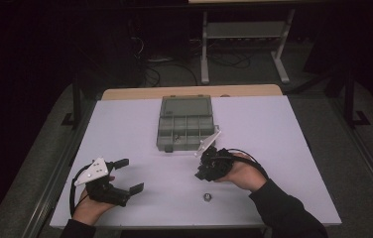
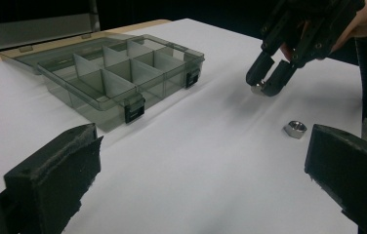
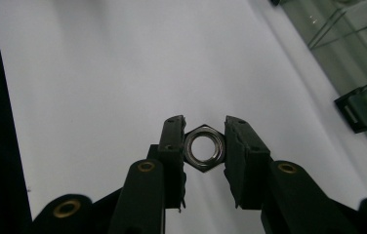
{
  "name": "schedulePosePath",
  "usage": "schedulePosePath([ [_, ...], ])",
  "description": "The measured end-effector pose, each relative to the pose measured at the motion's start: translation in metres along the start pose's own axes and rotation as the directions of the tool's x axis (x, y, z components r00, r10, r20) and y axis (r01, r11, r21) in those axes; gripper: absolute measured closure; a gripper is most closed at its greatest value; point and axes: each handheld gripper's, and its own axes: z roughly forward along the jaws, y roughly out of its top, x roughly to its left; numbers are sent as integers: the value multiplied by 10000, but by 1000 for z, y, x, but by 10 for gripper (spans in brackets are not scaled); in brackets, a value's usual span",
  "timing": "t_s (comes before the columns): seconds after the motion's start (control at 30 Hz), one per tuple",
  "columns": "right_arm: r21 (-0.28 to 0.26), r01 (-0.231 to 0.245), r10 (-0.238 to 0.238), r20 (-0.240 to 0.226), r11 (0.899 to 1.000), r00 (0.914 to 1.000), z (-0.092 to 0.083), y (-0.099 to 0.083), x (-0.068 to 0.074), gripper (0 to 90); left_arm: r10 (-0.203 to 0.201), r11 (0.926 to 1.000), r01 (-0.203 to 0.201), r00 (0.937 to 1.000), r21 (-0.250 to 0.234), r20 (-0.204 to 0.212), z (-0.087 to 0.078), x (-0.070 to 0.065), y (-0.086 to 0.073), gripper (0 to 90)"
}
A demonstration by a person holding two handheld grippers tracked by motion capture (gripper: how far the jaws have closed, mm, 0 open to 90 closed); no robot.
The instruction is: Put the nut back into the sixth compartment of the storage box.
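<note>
Left gripper (image 1: pixel 127 174): high view, lower left of the frame, held in a hand at the near table edge; jaws spread wide, nothing between them.
Right gripper (image 1: pixel 199 174): centre, just below the box, tips pointing down; pinch not clear from here.
Loose nut (image 1: pixel 207 197): lying on the white table (image 1: pixel 125 129), lower centre, near the right hand.
Box (image 1: pixel 185 123): grey clear plastic, upper centre, lid folded back flat; divided into small compartments, a few small items in the near row, too small to tell.

Left gripper view, own jaws: bottom corners of the frame, far apart.
Box (image 2: pixel 123 73): upper left, two black latches on the near wall; compartments look bare from this angle.
Loose nut (image 2: pixel 295 129): right of centre, on the table.
Right gripper (image 2: pixel 268 84): upper right, tips pinching a small shiny piece above the table.

Right gripper view, held nut (image 3: pixel 204 146): centre, clamped between both pads, hole facing the camera, lifted off the table.
Box (image 3: pixel 362 73): right edge, one latch visible.
</note>
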Motion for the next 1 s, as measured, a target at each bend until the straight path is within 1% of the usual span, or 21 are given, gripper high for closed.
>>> schedulePosePath([
  [0.2, -174, -68, 70, 83, 9998, 9999, -5, 8, -5, 695, 20, 10000, -20, 10000, -8, 19, 0, 0, 0, 0],
  [0.27, -212, -26, 28, 106, 9998, 9999, -6, 11, -7, 695, -11, 10000, 11, 10000, 1, 1, 0, 0, 0, 0],
  [0.37, -351, -129, 133, 118, 9993, 9998, -8, 15, -9, 695, -33, 10000, 33, 10000, -31, -1, 0, 0, 0, 0],
  [0.4, -363, -79, 84, 144, 9993, 9999, -9, 16, -11, 695, -15, 10000, 15, 10000, -23, 7, 0, 0, 0, 0],
  [0.5, -474, -149, 157, 170, 9988, 9997, -11, 21, -13, 695, 14, 10000, -14, 10000, 6, 13, 1, 0, 0, 0],
  [0.6, -631, -89, 105, 256, 9980, 9996, -13, 26, -18, 695, 30, 10000, -30, 10000, 10, 13, 1, -1, 0, 0],
  [0.63, -644, -141, 160, 288, 9978, 9995, -13, 28, -18, 695, 31, 10000, -31, 10000, -12, 27, 0, 0, 0, 0],
  [0.7, -697, -63, 86, 332, 9975, 9994, -14, 31, -21, 695, -11, 10000, 11, 10000, -11, 9, 0, 0, 0, 0],
  [0.83, -851, -132, 166, 393, 9963, 9991, -15, 39, -25, 695, 45, 10000, -45, 10000, 5, 8, 0, 1, 0, 0],
  [0.9, -910, -93, 131, 413, 9958, 9991, -15, 42, -28, 695, -29, 10000, 29, 10000, 0, 6, 0, 0, 0, 0],
  [0.93, -920, -136, 178, 443, 9957, 9989, -15, 44, -29, 695, -12, 10000, 12, 10000, -3, 10, 0, 0, 0, 0],
  [0.97, -969, -281, 320, 394, 9949, 9987, -14, 45, -29, 695, -37, 10000, 37, 10000, -12, 7, -1, 0, 0, 0],
  [1.0, -937, -127, 171, 460, 9955, 9988, -14, 46, -32, 695, 37, 10000, -37, 10000, -6, -5, -1, 0, 0, 0],
])
